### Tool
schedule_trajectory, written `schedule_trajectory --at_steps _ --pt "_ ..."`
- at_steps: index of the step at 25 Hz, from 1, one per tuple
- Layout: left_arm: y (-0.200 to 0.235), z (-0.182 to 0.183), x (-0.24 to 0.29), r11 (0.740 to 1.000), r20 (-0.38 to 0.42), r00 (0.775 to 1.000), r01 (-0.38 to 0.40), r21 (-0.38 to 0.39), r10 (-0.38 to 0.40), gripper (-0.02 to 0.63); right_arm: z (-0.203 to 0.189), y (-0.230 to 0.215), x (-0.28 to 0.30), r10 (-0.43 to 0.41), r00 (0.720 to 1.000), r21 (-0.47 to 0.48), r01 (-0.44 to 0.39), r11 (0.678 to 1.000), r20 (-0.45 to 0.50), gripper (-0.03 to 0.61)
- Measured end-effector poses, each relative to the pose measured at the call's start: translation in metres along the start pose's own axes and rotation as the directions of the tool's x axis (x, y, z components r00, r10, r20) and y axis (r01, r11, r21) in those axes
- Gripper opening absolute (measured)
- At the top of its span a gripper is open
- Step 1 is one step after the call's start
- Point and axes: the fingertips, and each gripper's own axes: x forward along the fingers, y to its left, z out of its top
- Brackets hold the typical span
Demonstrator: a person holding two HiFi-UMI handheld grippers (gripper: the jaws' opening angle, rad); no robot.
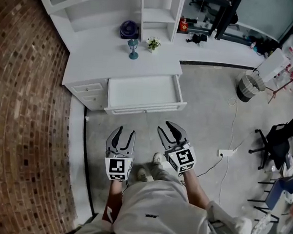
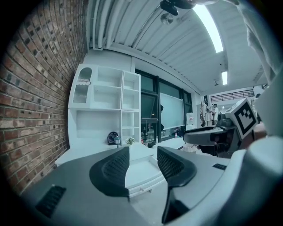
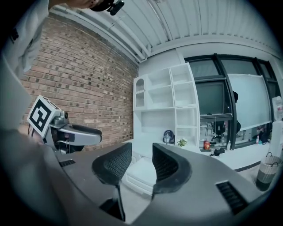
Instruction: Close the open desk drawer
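The white desk stands against the brick wall, and its wide drawer is pulled out toward me, empty inside. The drawer's front panel faces me. My left gripper hangs a short way in front of the drawer, jaws open with nothing between them. My right gripper is beside it, slightly closer to the drawer's right corner, also open and empty. The drawer shows between the left jaws, and the drawer shows between the right jaws.
A small fan, a blue goblet and a potted plant stand on the desk top. Small side drawers sit left of the open one. A bin, a cable with power strip and chairs lie right.
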Motion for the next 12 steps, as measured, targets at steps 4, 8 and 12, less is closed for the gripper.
schedule_trajectory --at_steps 4,8,12 --pt "0.004 0.002 0.031 1.0 -0.019 1.0 -0.025 0.007 0.025 0.21 0.003 -0.028 0.021 0.018 1.0 0.011 -0.018 1.0 0.004 0.147" --pt "-0.003 0.014 0.061 0.999 -0.015 0.999 -0.036 0.016 0.036 0.21 0.009 -0.058 0.036 0.038 0.999 0.015 -0.039 0.999 0.009 0.147" --pt "-0.006 0.026 0.086 0.998 -0.008 0.998 -0.055 0.023 0.055 0.21 0.019 -0.084 0.05 0.059 0.998 0.005 -0.059 0.998 0.025 0.147"
